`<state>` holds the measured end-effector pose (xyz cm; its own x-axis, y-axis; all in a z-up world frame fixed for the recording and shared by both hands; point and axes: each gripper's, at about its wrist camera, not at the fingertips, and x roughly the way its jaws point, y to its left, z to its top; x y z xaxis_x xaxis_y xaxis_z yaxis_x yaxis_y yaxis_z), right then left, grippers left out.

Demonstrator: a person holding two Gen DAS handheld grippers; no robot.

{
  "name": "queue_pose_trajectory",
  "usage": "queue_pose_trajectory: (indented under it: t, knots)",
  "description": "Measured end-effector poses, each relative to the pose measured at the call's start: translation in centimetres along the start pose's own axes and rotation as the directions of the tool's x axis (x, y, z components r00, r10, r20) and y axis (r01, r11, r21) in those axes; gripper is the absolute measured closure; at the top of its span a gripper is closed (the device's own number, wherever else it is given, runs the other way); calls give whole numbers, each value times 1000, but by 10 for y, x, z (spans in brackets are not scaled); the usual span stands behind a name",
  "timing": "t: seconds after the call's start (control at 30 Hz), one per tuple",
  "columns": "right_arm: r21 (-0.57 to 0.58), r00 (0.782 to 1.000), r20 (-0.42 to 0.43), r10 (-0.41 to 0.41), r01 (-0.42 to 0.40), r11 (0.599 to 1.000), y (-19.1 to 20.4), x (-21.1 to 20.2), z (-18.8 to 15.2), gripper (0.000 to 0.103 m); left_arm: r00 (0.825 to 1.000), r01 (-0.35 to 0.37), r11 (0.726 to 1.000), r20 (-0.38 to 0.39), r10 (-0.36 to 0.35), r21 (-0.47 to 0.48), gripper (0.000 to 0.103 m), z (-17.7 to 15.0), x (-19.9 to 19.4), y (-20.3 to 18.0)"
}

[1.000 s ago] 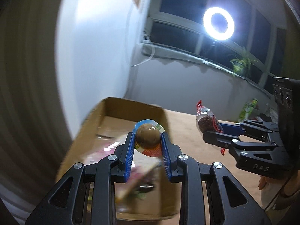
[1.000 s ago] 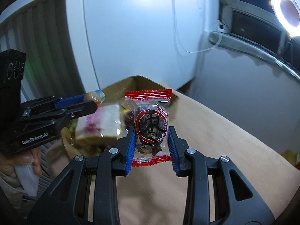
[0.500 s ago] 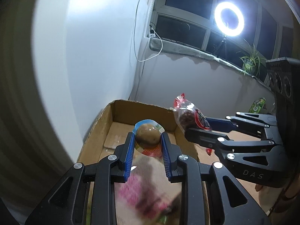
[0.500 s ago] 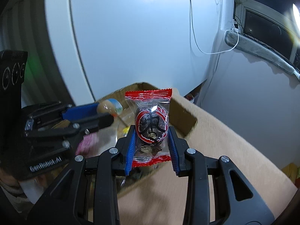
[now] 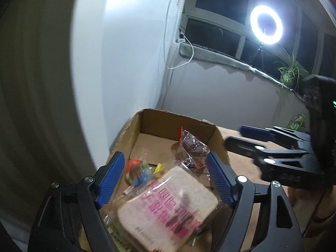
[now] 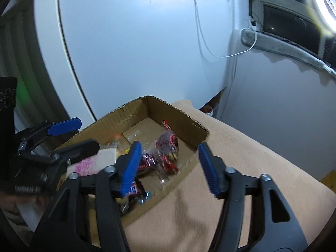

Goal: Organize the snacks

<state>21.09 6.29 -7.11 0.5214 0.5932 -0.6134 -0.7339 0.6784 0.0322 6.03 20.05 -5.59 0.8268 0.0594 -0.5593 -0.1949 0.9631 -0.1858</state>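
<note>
brown box (image 5: 147,121), pink-lettered bread (image 5: 168,208), beige cloth (image 6: 241,168)

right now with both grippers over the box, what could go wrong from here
1. The left gripper and right gripper, jaws just opened and empty, hang close together over the cardboard box; they could bump on the way out.
2. The red-wrapped snack lies close under the right gripper's fingers; a low pullback might drag it.
3. The wrapped bread slice already fills much of the box, so space may run short.

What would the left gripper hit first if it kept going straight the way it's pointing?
Probably the wrapped bread slice lying in the cardboard box; it sits right between the open left gripper fingers' line. Depth is hard to judge.
</note>
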Motion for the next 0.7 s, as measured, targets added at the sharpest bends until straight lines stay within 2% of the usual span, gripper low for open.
queue_pose_trajectory:
  t: [0.03, 0.1, 0.13, 0.17, 0.23, 0.33, 0.43, 0.5, 0.6, 0.7]
  knots:
    - [11, 1000, 18, -17, 16, 1000, -1, -7, -2, 27, 1000, -7, 1000, 3, 7, -3, 23, -1, -4, 2]
    - [48, 997, 64, -45, 42, 998, -3, -23, -5, 11, 1000, -17, 1000, 11, 17, -9, 23, 0, -10, 3]
    - [63, 995, 81, -57, 52, 997, -4, -29, -6, 7, 1000, -21, 1000, 17, 21, -12, 22, 0, -13, 3]
    - [78, 993, 89, -76, 69, 995, -5, -35, -8, 0, 999, -25, 1000, 21, 25, -14, 17, 1, -15, 3]
    - [109, 990, 88, -111, 101, 989, -5, -45, -13, 0, 999, -27, 1000, 31, 27, -14, 12, 1, -22, 1]
    - [135, 985, 47, -164, 156, 978, -2, -55, -21, 0, 999, -32, 999, 23, 32, -6, 12, 4, -28, -7]
    - [136, 966, 48, -254, 246, 960, 1, -72, -37, 0, 999, -39, 999, 17, 39, 1, 12, 6, -31, -19]
    - [143, 954, 57, -293, 282, 949, 1, -85, -48, 0, 999, -29, 1000, 29, 29, 8, 1, 5, -36, -28]
    - [188, 941, 48, -336, 322, 928, -8, -110, -69, 0, 999, -2, 1000, 42, 2, 17, 0, 2, -42, -44]
    - [255, 920, 13, -392, 376, 891, -19, -136, -93, 0, 998, 34, 998, 43, -36, 46, 0, -3, -46, -68]
